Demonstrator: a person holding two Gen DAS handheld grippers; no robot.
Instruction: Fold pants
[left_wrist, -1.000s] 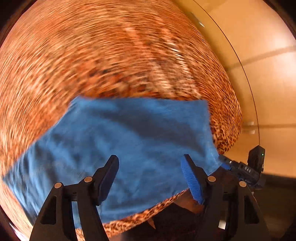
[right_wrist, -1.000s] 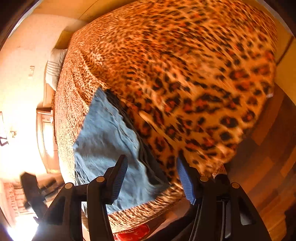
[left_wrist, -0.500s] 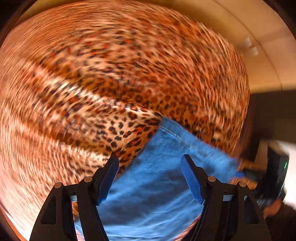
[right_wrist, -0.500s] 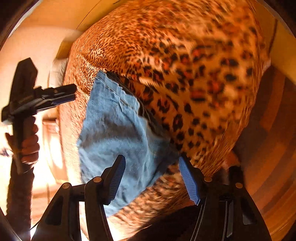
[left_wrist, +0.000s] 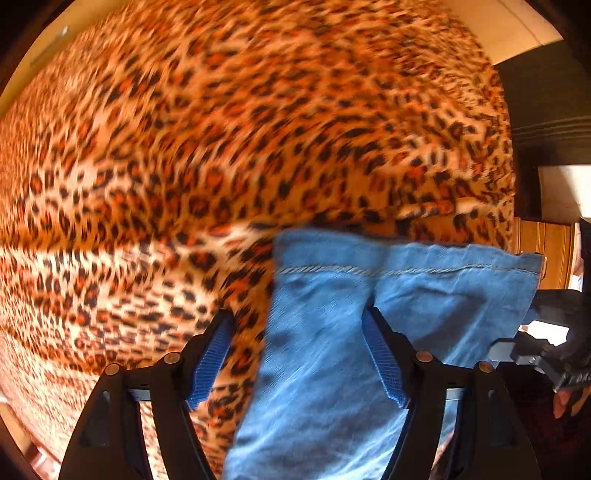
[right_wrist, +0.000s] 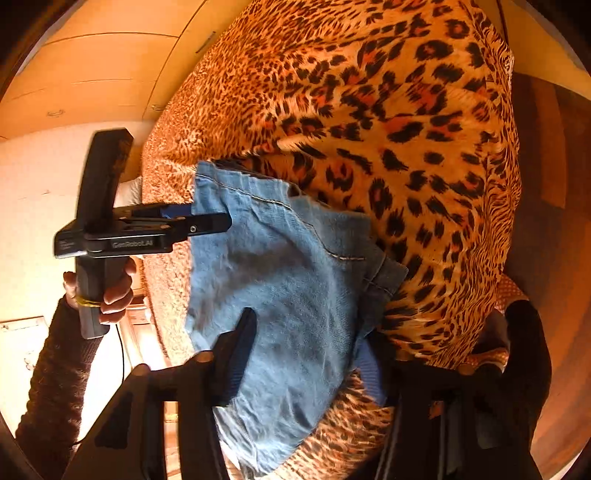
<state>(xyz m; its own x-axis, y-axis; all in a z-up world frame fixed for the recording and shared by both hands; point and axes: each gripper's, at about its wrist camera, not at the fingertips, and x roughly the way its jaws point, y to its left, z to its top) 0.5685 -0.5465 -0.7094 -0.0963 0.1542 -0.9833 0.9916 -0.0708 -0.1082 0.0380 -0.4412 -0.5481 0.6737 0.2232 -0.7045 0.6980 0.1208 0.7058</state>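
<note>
The big bed with the leopard-print blanket (right_wrist: 424, 122) holds the blue denim pants (right_wrist: 288, 280) near its edge. To fold well, both ends should be lifted together and the edges lined up. The left hand-held gripper (left_wrist: 301, 356) is open, with denim lying between its fingers. The right hand-held gripper (right_wrist: 308, 349) is open too, right above the cloth.
</note>
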